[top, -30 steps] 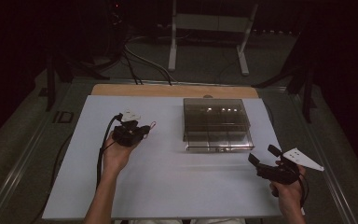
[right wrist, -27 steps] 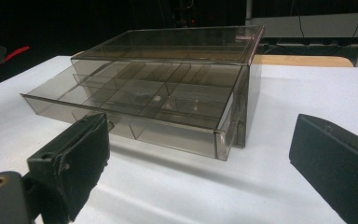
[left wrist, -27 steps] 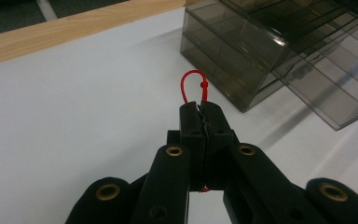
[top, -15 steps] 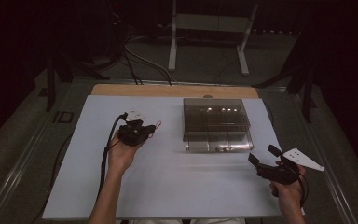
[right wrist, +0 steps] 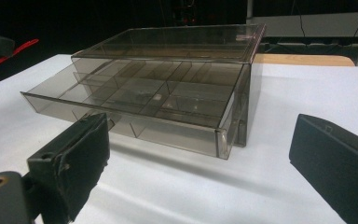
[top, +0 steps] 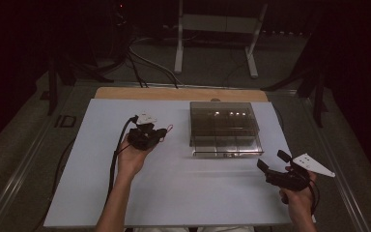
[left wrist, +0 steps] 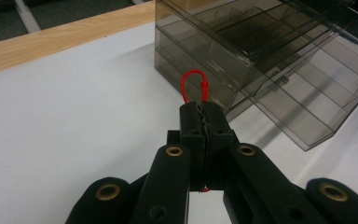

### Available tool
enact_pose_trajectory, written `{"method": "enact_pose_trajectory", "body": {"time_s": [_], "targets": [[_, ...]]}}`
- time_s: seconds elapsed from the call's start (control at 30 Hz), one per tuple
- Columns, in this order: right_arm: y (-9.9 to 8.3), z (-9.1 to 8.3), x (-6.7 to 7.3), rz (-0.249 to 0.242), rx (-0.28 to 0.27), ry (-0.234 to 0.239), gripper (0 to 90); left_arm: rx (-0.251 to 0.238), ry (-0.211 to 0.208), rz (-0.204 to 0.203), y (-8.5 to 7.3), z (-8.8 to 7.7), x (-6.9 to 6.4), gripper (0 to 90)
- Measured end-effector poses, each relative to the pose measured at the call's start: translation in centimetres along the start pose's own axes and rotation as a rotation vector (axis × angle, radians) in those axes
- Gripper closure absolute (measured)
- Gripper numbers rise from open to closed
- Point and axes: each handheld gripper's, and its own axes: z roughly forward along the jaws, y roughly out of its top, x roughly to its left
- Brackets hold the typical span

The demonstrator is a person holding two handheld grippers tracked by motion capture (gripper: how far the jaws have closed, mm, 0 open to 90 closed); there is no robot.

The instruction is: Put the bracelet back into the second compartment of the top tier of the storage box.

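Left claw [left wrist: 200, 122] at frame center pinches a thin, limp red loop [left wrist: 194, 86], light and best held mid-strand; right claw [right wrist: 200, 163] gapes.

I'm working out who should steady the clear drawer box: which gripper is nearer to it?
Right, though not by much. The right gripper sits just off the near right corner of the drawer box, jaws open. The left gripper, shut on a red cord, is farther off its left side.

The drawer box [top: 224, 126] sits on the table [top: 174, 193] between both grippers.
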Motion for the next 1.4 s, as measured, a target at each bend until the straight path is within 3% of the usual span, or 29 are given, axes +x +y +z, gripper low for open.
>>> {"method": "enact_pose_trajectory", "body": {"time_s": [1.4], "targets": [[-0.1,0.1,0.1,-0.003,0.008,0.006,5.0,-0.029,-0.081,0.031,2.0,2.1,-2.6,90.0]]}}
